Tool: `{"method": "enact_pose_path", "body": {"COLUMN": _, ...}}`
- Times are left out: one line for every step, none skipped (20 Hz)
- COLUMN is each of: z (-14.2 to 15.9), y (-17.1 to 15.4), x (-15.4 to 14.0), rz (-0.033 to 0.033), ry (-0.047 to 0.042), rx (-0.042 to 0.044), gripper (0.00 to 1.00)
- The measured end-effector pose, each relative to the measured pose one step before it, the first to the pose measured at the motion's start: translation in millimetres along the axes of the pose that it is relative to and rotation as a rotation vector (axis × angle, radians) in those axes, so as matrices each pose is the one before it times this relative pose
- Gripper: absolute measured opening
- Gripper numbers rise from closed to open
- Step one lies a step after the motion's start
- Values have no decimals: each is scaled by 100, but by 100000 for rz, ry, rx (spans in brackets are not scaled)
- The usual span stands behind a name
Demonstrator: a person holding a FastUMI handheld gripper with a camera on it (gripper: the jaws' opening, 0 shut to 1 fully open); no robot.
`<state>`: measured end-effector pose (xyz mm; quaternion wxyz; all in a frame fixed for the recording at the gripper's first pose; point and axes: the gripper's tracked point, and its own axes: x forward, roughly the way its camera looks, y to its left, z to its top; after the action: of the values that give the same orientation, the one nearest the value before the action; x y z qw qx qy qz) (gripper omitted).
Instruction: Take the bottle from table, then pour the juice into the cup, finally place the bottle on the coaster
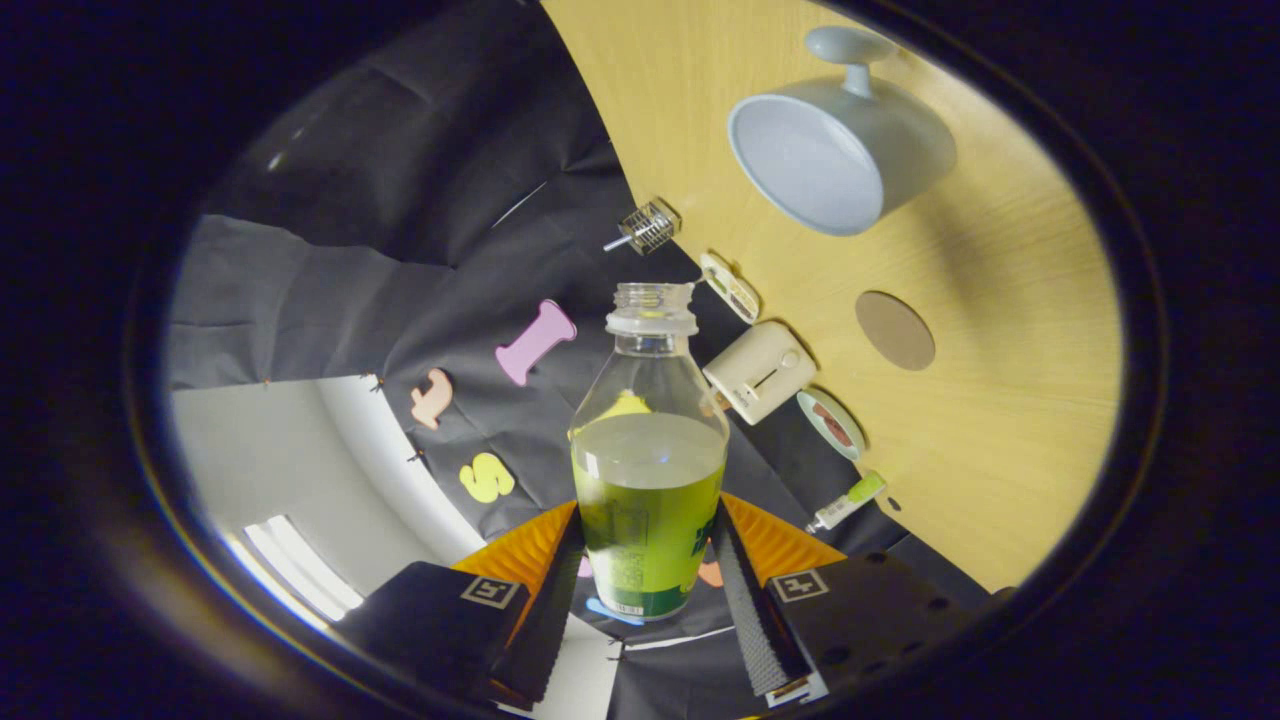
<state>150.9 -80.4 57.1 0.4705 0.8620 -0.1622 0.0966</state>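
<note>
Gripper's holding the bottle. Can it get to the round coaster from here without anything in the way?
Probably yes. The gripper is shut on the bottle, lifted and tilted. The coaster lies bare on the table, apart from the cup and the toaster.

We look from the gripper (pixel 645 575), rolled sideways, close behind the bottle (pixel 648 470) (table (pixel 1000 420) beyond it).
</note>
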Motion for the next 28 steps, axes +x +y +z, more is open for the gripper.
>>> {"method": "enact_pose_path", "body": {"z": -211, "y": -147, "x": 121, "rz": 1, "ry": 1153, "rx": -3112, "gripper": 76}}
{"method": "enact_pose_path", "body": {"z": -280, "y": 182, "x": 119, "rz": -1008, "ry": 1392, "rx": -3673, "gripper": 76}}
{"method": "enact_pose_path", "body": {"z": -146, "y": -2, "x": -113, "rz": -1438, "ry": 754, "rx": -3667, "gripper": 76}}
{"method": "enact_pose_path", "body": {"z": -59, "y": 23, "x": -321, "rz": -1249, "ry": 485, "rx": -3374, "gripper": 76}}
{"method": "enact_pose_path", "body": {"z": -187, "y": -222, "x": -403, "rz": -1739, "ry": 567, "rx": -3408, "gripper": 76}}
{"method": "enact_pose_path", "body": {"z": -198, "y": -435, "x": -508, "rz": -1655, "ry": 807, "rx": -3285, "gripper": 76}}
{"method": "enact_pose_path", "body": {"z": -155, "y": -423, "x": -278, "rz": -1586, "ry": 447, "rx": -4218, "gripper": 76}}
{"method": "enact_pose_path", "body": {"z": -151, "y": -304, "x": -12, "rz": -1214, "ry": 637, "rx": -4707, "gripper": 76}}
{"method": "enact_pose_path", "body": {"z": -368, "y": -238, "x": -20, "rz": -1255, "ry": 1072, "rx": -4414, "gripper": 76}}
{"method": "enact_pose_path", "body": {"z": -515, "y": -48, "x": -1, "rz": -601, "ry": 1009, "rx": -4749, "gripper": 76}}
{"method": "enact_pose_path", "body": {"z": -269, "y": -12, "x": -69, "rz": -205, "ry": 384, "rx": -5244, "gripper": 76}}
{"method": "enact_pose_path", "body": {"z": -249, "y": -99, "x": -233, "rz": -488, "ry": 244, "rx": -5570, "gripper": 76}}
{"method": "enact_pose_path", "body": {"z": -229, "y": -185, "x": -207, "rz": -1238, "ry": -105, "rx": -5768, "gripper": 76}}
{"method": "enact_pose_path", "body": {"z": -252, "y": -436, "x": -248, "rz": -2014, "ry": -15, "rx": -6028, "gripper": 76}}
{"method": "enact_pose_path", "body": {"z": -333, "y": -366, "x": -144, "rz": -1862, "ry": 252, "rx": -6716, "gripper": 76}}
{"method": "enact_pose_path", "body": {"z": -533, "y": -421, "x": -437, "rz": -2632, "ry": 324, "rx": -7899, "gripper": 76}}
{"method": "enact_pose_path", "body": {"z": -504, "y": -247, "x": -236, "rz": -1691, "ry": 1052, "rx": -7430, "gripper": 76}}
{"method": "enact_pose_path", "body": {"z": -436, "y": 225, "x": 267, "rz": -1055, "ry": 497, "rx": -6770, "gripper": 76}}
{"method": "enact_pose_path", "body": {"z": -320, "y": 41, "x": 144, "rz": -1467, "ry": -178, "rx": -7489, "gripper": 76}}
{"method": "enact_pose_path", "body": {"z": -487, "y": 327, "x": 158, "rz": -909, "ry": 155, "rx": -8484, "gripper": 76}}
{"method": "enact_pose_path", "body": {"z": -383, "y": 128, "x": 11, "rz": -1107, "ry": -125, "rx": -6155, "gripper": 76}}
{"method": "enact_pose_path", "body": {"z": -333, "y": -101, "x": -209, "rz": -1793, "ry": -886, "rx": -6092, "gripper": 77}}
{"method": "enact_pose_path", "body": {"z": -227, "y": 19, "x": -268, "rz": -1577, "ry": -1155, "rx": -6026, "gripper": 77}}
{"method": "enact_pose_path", "body": {"z": -617, "y": -51, "x": -395, "rz": -1472, "ry": -796, "rx": -4883, "gripper": 77}}
{"method": "enact_pose_path", "body": {"z": -389, "y": 118, "x": -418, "rz": -1130, "ry": -606, "rx": -4789, "gripper": 77}}
{"method": "enact_pose_path", "body": {"z": -244, "y": 491, "x": -418, "rz": -716, "ry": -841, "rx": -4779, "gripper": 77}}
{"method": "enact_pose_path", "body": {"z": -154, "y": 378, "x": -233, "rz": -689, "ry": -442, "rx": -4895, "gripper": 77}}
{"method": "enact_pose_path", "body": {"z": -117, "y": 346, "x": -29, "rz": -1169, "ry": -586, "rx": -4354, "gripper": 77}}
